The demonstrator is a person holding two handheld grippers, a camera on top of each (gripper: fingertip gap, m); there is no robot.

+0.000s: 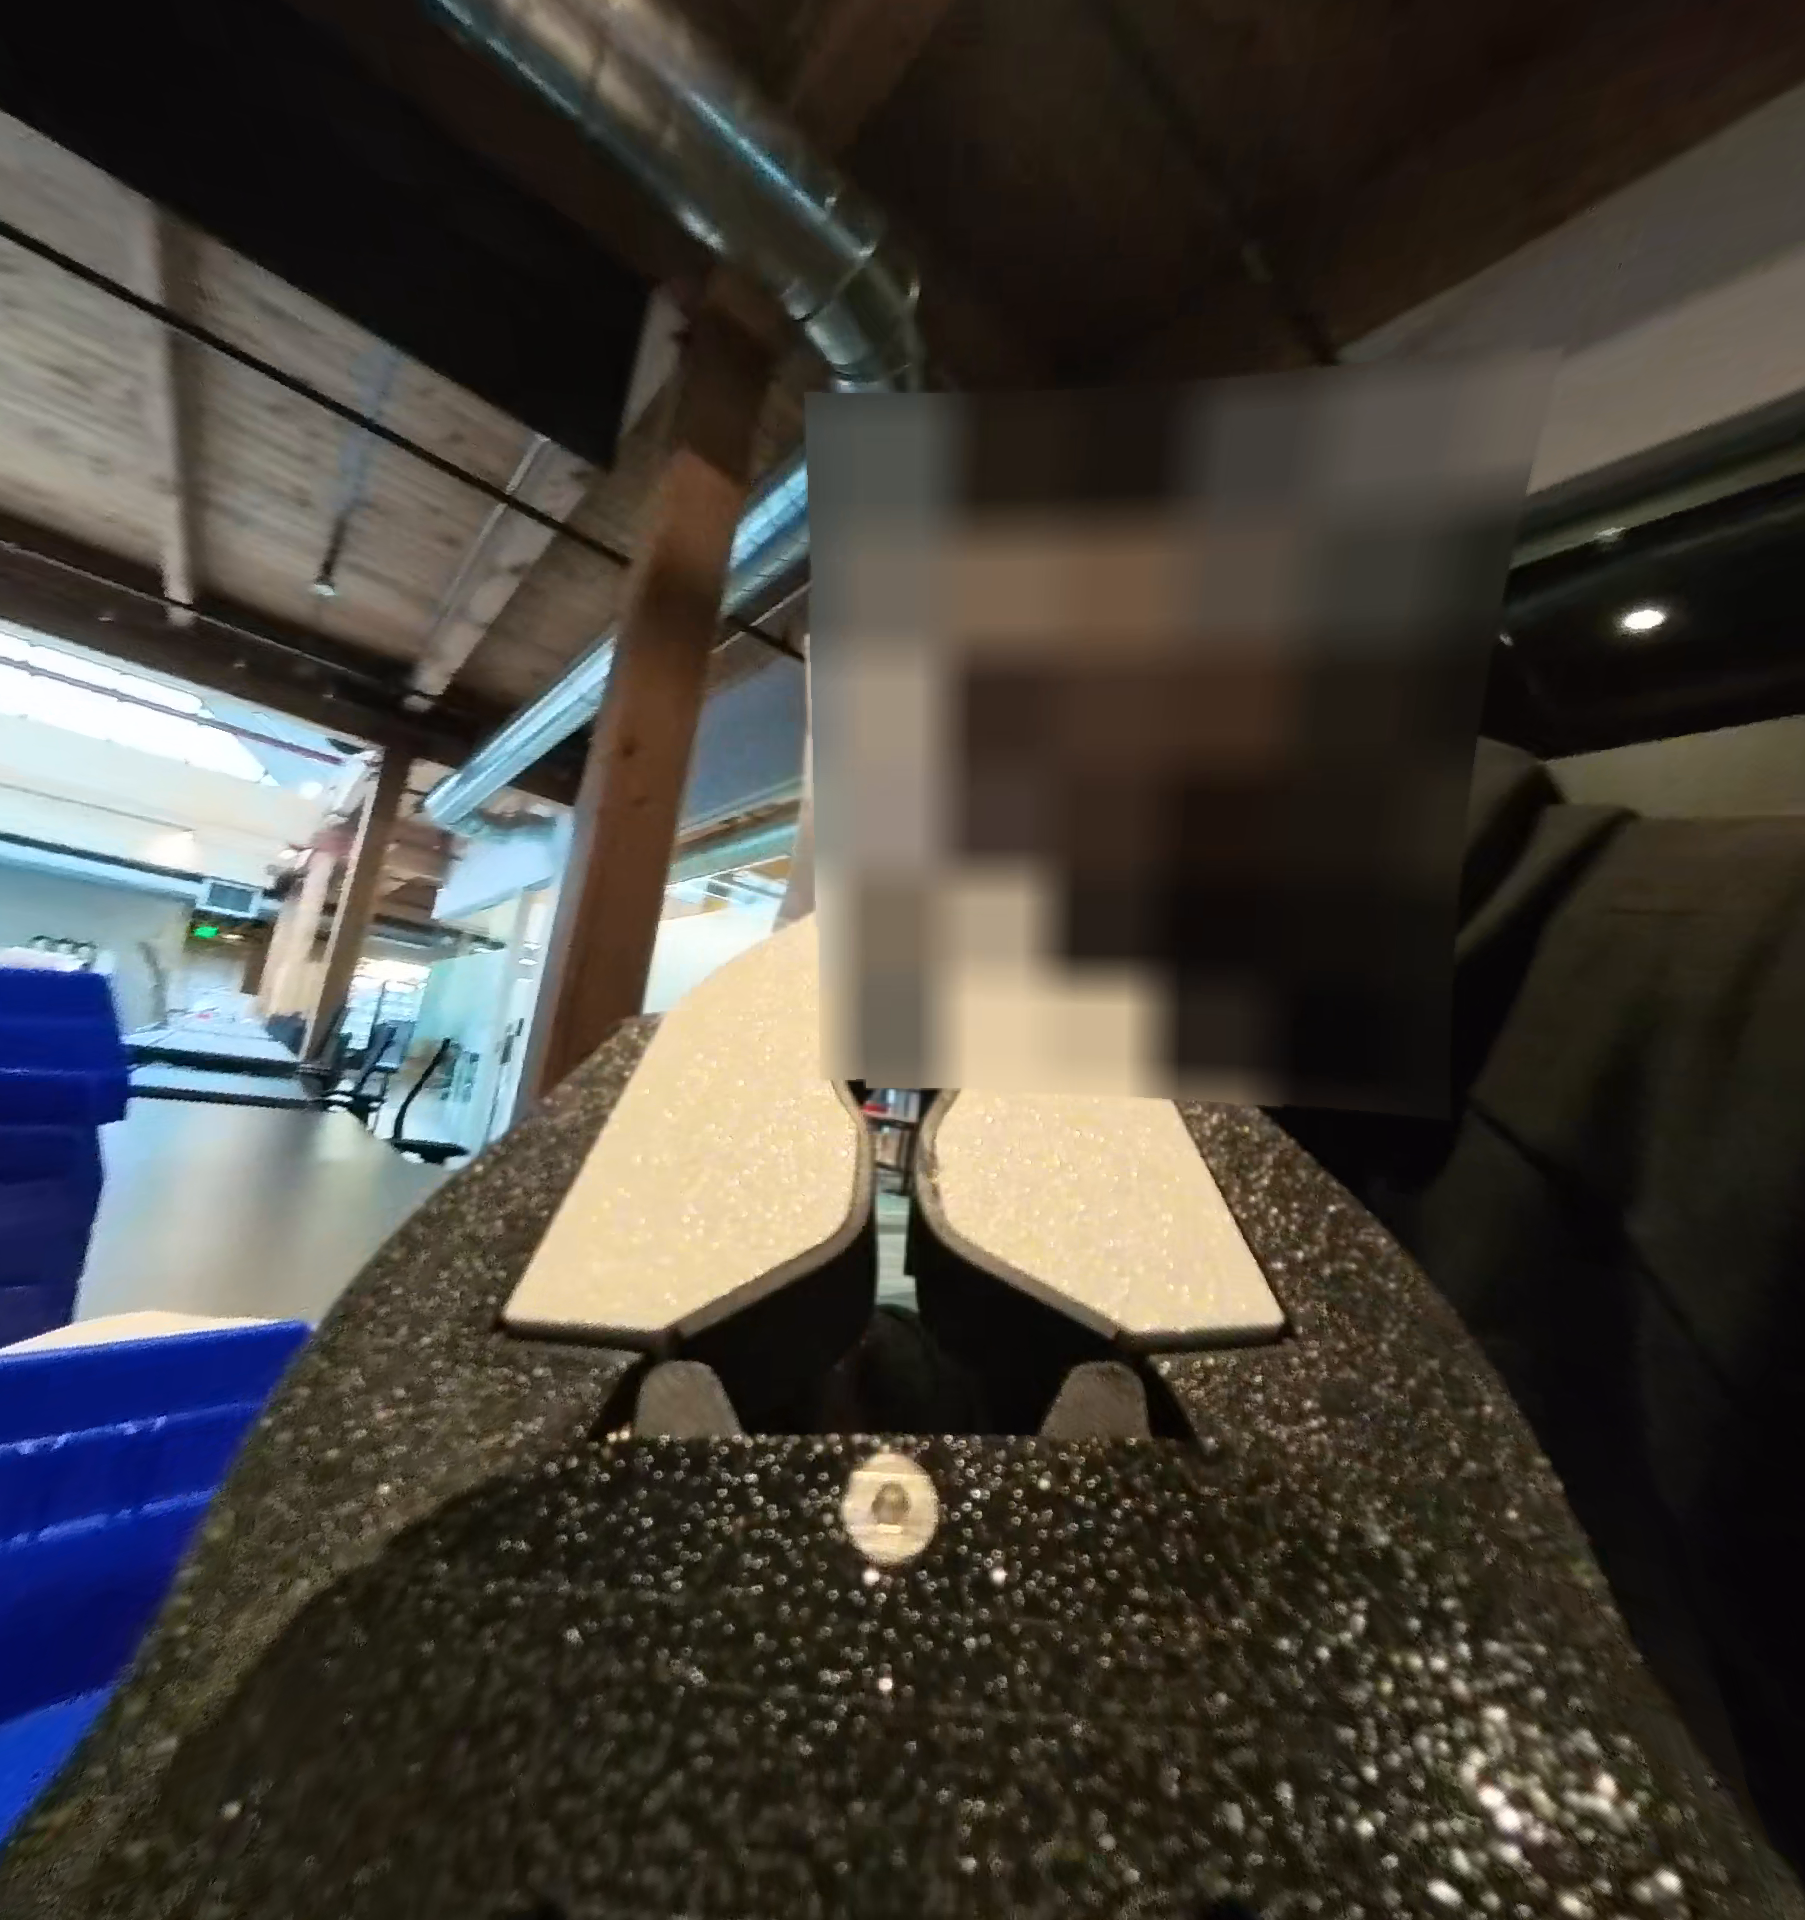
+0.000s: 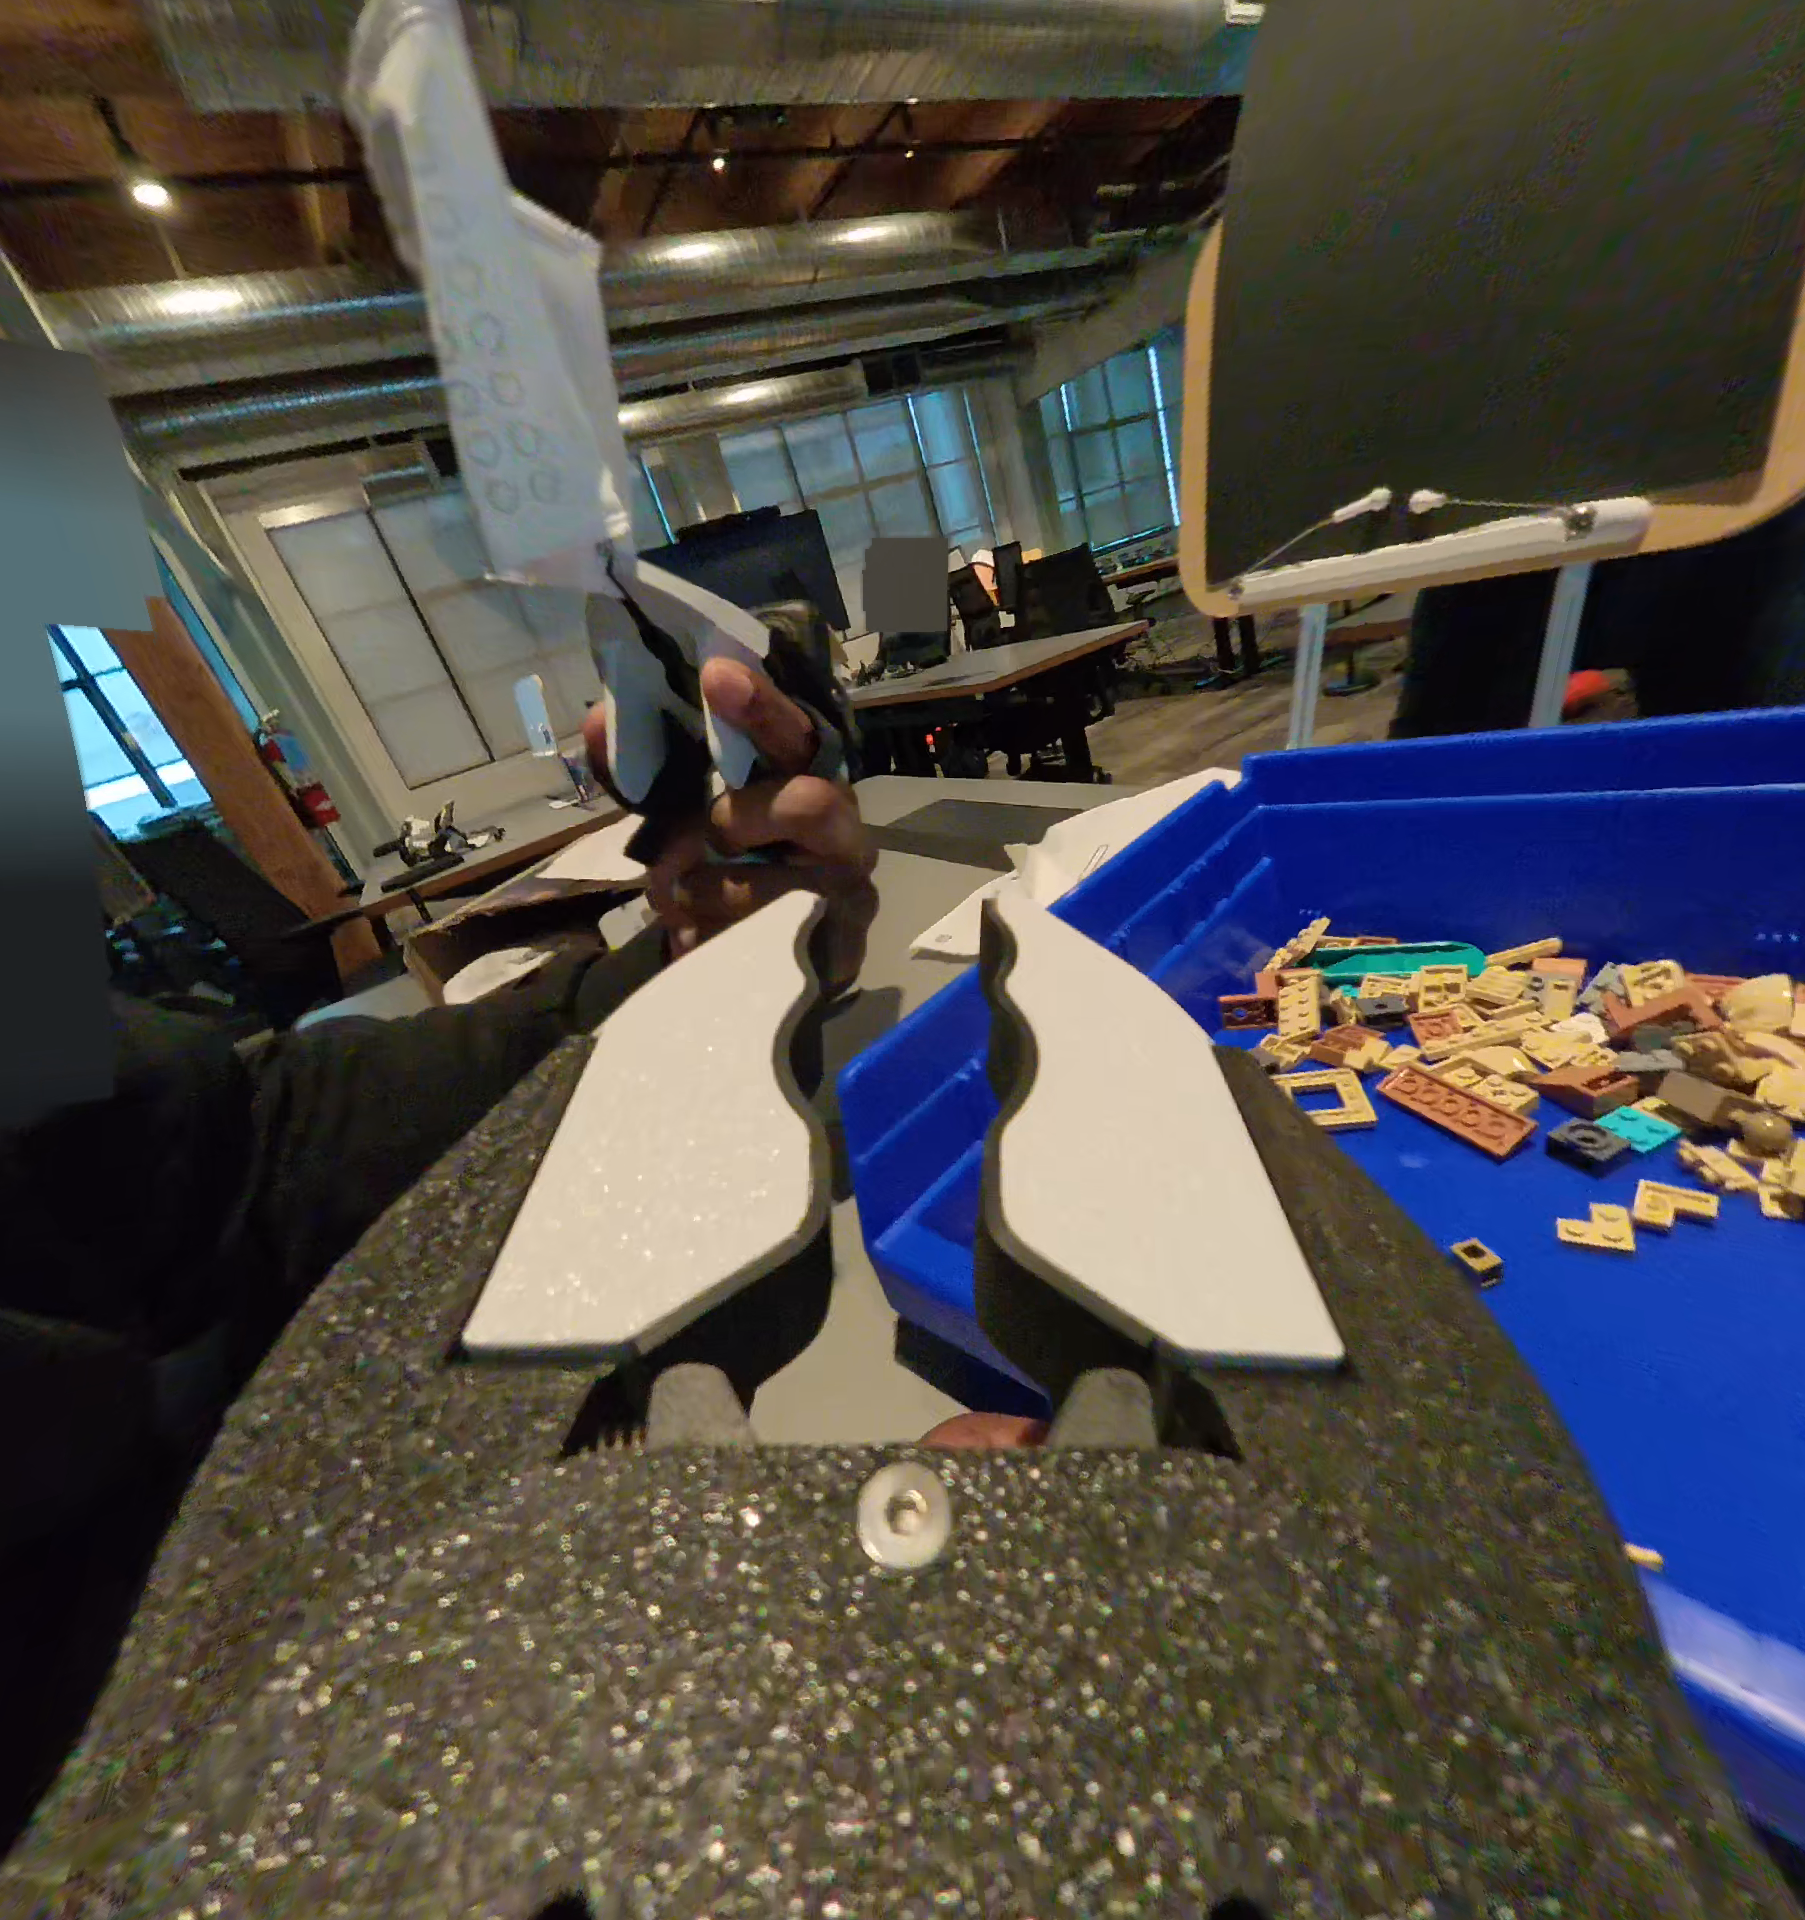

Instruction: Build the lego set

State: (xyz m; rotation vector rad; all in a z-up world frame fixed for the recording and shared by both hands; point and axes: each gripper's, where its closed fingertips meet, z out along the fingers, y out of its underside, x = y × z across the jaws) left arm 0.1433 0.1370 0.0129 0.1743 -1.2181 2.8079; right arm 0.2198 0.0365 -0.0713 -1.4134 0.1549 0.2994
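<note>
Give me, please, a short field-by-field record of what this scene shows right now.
left hand-held gripper: raised by a hand, shut on a white bag that sticks up above it
right hand-held gripper: open, empty, over the near-left corner of the blue bin
blue bin: to the right, on the grey table
lego pieces: loose in the bin, mostly tan and brown, a few teal
</note>
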